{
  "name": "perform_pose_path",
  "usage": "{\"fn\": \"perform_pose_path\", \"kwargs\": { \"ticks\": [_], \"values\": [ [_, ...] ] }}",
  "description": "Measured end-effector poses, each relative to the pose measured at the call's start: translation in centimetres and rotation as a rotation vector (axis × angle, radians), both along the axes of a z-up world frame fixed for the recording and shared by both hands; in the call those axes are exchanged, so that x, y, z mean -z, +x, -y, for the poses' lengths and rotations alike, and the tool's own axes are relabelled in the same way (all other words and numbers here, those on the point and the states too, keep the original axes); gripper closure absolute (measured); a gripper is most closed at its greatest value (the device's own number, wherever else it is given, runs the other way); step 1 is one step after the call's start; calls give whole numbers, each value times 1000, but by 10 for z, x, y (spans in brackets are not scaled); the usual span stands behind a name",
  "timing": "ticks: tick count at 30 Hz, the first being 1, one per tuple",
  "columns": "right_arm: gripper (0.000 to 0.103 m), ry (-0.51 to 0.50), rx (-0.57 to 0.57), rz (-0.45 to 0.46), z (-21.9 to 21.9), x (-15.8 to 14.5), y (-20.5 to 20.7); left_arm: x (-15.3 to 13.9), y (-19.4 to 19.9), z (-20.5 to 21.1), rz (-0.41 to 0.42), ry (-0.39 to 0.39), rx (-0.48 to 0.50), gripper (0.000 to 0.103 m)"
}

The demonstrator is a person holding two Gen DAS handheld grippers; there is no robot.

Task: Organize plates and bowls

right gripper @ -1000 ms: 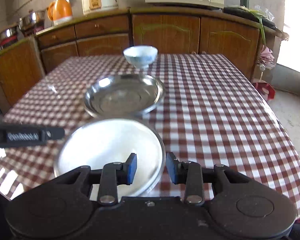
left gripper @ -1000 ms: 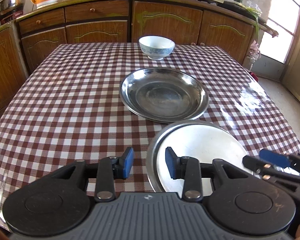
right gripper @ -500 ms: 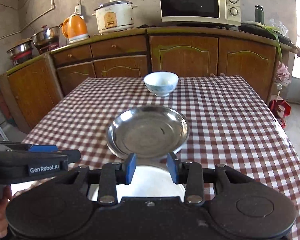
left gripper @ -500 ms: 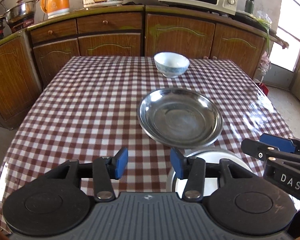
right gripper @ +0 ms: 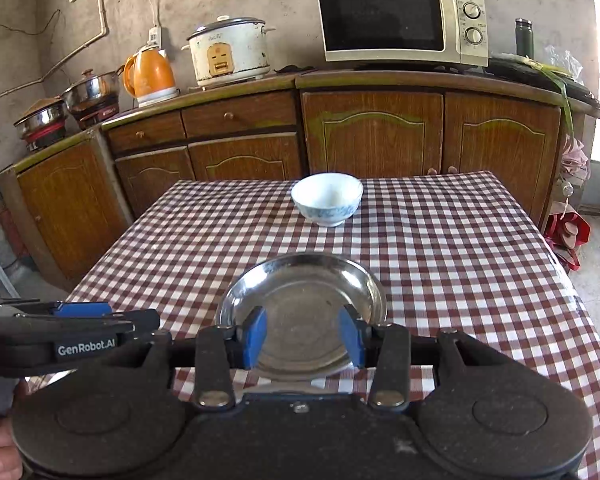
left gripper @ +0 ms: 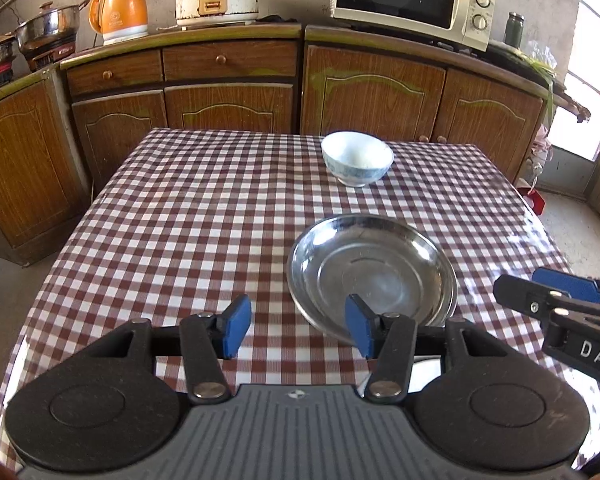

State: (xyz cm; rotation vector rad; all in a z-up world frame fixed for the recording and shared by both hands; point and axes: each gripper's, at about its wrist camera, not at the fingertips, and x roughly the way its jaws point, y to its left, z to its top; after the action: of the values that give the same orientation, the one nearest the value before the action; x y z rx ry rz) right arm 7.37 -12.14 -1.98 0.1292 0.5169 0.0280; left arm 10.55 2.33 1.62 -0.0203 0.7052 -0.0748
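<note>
Nearest camera, left hand-held gripper and right hand-held gripper: both released, jaws just been opening, nothing clamped between pads. Steel plate seen straight ahead of right hand-held gripper on checked counter; offset right of left one, so right judged nearer. Round, no long axis. White bowl beyond plate, apart, near far edge. Stacking not yet done.

One bowl; two metal plates
</note>
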Motion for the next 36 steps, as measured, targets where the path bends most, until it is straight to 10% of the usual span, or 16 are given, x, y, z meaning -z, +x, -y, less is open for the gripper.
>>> {"fn": "perform_pose_path", "kwargs": {
  "ticks": [36],
  "values": [
    [50, -17, -10, 13, 11, -18, 98, -15, 85, 10, 28, 44, 32, 47]
  ]
}}
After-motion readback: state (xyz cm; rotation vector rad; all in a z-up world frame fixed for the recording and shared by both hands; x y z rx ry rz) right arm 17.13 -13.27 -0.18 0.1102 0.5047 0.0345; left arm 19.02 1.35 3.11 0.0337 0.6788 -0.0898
